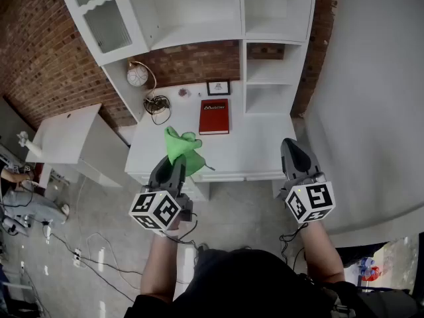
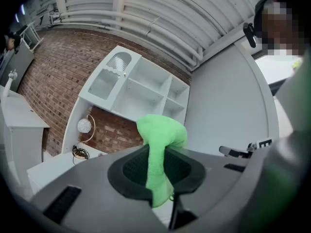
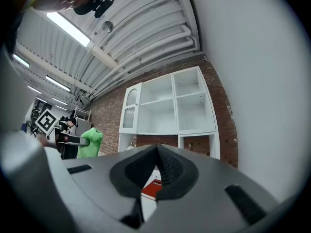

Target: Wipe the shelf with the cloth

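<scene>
A green cloth is pinched in my left gripper, its bulk bunched above the jaw tips. In the left gripper view the green cloth runs down between the shut jaws of the left gripper. The white shelf unit with open compartments stands behind a white counter. My right gripper is held at the counter's front right, jaws shut and holding nothing. From the right gripper view, the right gripper points at the shelf unit, and the cloth shows at the left.
A red book, a small picture frame, a round clock and a coil of cable lie on the counter. A white table stands at the left. A grey wall closes the right side.
</scene>
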`<state>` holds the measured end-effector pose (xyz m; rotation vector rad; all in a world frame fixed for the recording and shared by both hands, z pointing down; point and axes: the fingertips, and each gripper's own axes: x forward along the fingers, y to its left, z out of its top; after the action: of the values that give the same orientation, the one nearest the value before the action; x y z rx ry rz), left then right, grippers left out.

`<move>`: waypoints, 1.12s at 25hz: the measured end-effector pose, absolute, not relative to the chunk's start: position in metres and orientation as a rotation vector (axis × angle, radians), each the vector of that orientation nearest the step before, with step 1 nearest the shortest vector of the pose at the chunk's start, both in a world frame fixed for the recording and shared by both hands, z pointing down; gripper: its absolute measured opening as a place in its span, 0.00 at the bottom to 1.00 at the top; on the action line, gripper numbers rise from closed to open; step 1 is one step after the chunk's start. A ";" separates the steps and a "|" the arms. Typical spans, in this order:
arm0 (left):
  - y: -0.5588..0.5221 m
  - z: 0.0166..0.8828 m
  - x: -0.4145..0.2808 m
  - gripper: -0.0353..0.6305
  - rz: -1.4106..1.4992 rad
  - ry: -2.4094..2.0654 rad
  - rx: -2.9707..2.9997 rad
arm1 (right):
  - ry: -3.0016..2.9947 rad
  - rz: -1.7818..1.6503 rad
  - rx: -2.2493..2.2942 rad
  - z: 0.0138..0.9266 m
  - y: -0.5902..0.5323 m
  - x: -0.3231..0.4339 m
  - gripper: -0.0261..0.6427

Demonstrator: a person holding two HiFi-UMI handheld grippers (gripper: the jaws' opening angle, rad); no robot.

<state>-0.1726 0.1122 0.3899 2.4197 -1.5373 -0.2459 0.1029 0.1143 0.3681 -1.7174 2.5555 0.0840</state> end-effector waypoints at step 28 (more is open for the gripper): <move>0.107 0.422 -0.179 0.15 -0.168 -1.624 2.321 | 2.523 -0.161 -1.636 0.420 0.095 0.117 0.04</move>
<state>-0.1789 0.1066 0.4220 2.3214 -1.6237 -0.1678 0.1174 0.0948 0.4198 -1.6362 2.5231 -0.1613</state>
